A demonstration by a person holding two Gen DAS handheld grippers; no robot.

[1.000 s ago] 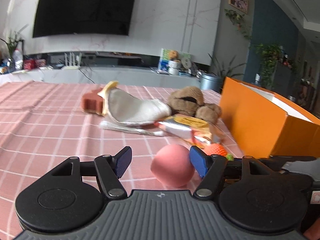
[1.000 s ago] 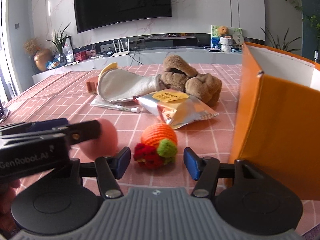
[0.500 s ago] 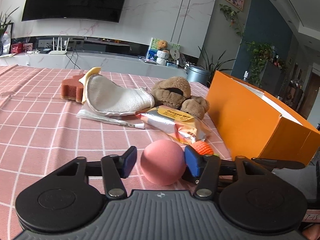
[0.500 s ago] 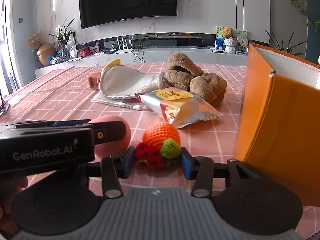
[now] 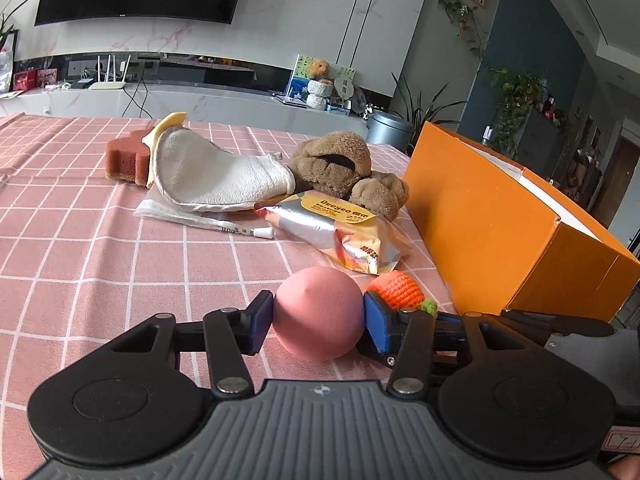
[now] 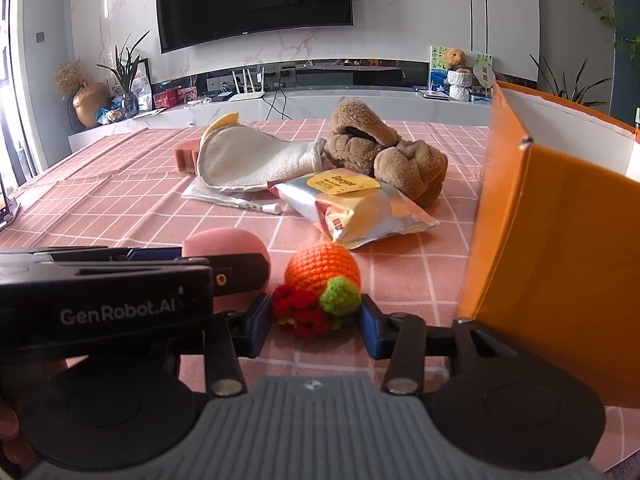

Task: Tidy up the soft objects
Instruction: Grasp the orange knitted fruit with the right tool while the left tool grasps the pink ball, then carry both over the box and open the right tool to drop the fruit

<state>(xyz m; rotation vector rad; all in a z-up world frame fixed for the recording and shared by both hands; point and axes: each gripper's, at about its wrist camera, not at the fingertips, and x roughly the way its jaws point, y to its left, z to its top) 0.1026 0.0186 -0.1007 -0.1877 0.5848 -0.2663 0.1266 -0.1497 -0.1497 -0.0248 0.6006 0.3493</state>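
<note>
**Two soft toys gripped, the rest of the pile untouched**

On a worktop (image 5: 100, 248) under a pink checked cloth, a person working a hand-held gripper in each hand has both tools closed on soft things at once. The left gripper (image 5: 318, 322) has its blue pads pressed to either side of a pink foam ball (image 5: 318, 312), jaws about half apart because the ball fills them. Just beside it, the right gripper (image 6: 316, 320) pinches a crocheted orange fruit (image 6: 322, 276) by its red and green tuft, jaws again at a middling width. Both things appear to sit low over the cloth; whether either has left it cannot be told.

An open orange box (image 6: 560, 248) stands close on the right, the likely destination, though its inside is hidden from both cameras, so nothing can be said of what it already contains.

By the look of it, the job is in its early part. Farther back lie a brown plush toy (image 5: 344, 168), a white cloth mitt (image 5: 216, 176) and a rust-coloured sponge (image 5: 122, 158), all soft and all lying loose. A foil snack packet (image 5: 340, 232) and a wrapped white tube (image 5: 204, 220) lie among them, probably not part of the sorting.

Left to do, on this showing: carry the two held pieces to the box, then return for the plush, the mitt and the sponge.
</note>
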